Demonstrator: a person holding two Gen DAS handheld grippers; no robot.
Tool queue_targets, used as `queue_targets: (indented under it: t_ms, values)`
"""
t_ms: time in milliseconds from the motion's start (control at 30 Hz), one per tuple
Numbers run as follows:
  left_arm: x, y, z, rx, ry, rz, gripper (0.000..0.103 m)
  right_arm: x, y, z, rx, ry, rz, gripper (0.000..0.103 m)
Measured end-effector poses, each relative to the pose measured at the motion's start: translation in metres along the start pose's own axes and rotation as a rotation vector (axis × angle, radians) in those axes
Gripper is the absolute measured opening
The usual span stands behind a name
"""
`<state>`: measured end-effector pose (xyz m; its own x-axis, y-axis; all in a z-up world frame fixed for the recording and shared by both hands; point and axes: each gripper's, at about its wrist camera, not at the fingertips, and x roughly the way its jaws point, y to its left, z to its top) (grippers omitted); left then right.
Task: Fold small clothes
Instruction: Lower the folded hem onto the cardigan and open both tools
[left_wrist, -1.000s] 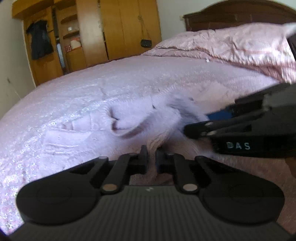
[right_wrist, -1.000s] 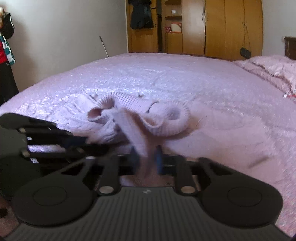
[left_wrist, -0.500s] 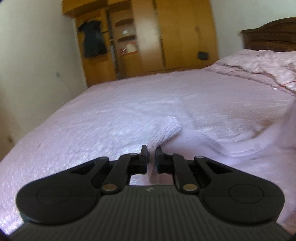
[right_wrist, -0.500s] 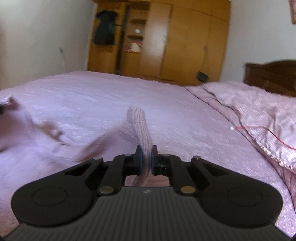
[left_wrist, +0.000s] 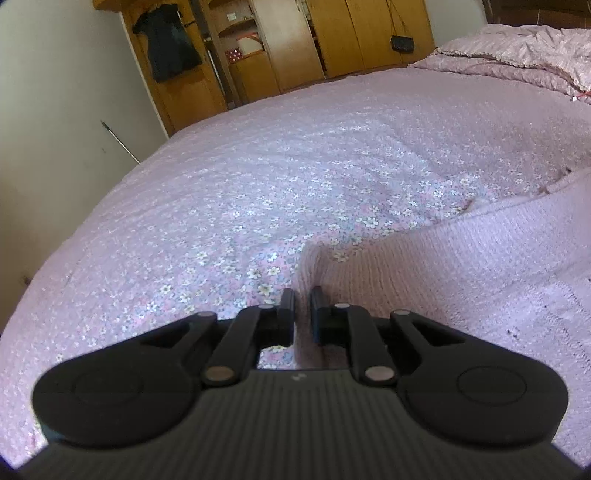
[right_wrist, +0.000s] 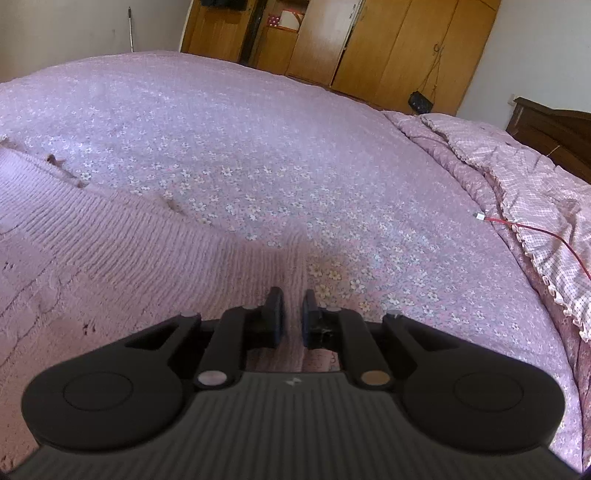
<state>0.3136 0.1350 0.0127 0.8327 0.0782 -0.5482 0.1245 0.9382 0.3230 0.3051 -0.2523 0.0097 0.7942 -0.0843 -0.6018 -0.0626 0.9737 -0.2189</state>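
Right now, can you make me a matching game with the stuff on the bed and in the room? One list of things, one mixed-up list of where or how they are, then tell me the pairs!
Things:
1. pink knitted sweater
2. red cable
3. small black bag
4. dark garment

Where or how:
A. hanging in the open part of the wardrobe
B. lying on the checked quilt at the bed's side
C. pinched at two ends, stretched out over the flowered bedspread
D. dangling on a strap against a closed wardrobe door

Pairs: 1-C, 2-B, 3-D, 4-A
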Motion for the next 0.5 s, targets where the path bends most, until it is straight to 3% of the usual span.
queue_targets:
  t_ms: [133,233,300,367,500]
  values:
    - [-0.007,0.007,0.000,-0.036,0.015,-0.018,0.014,-0.015,-0.009,0.004,0.075,0.010,0.011,0.013]
    - [-0.023,0.013,-0.002,-0.050,0.024,-0.040,0.016,-0.033,-0.021,0.004,0.162,0.007,0.036,0.026]
    - [-0.033,0.016,-0.002,-0.056,0.025,-0.053,0.024,-0.048,-0.028,0.002,0.206,-0.009,0.052,0.046]
    - [-0.046,0.020,-0.004,-0.067,0.012,-0.090,0.044,-0.064,-0.031,-0.001,0.223,-0.025,0.072,0.056]
    - [-0.069,0.026,-0.007,-0.132,0.016,-0.124,0.046,-0.091,-0.030,-0.013,0.236,-0.044,0.103,0.058]
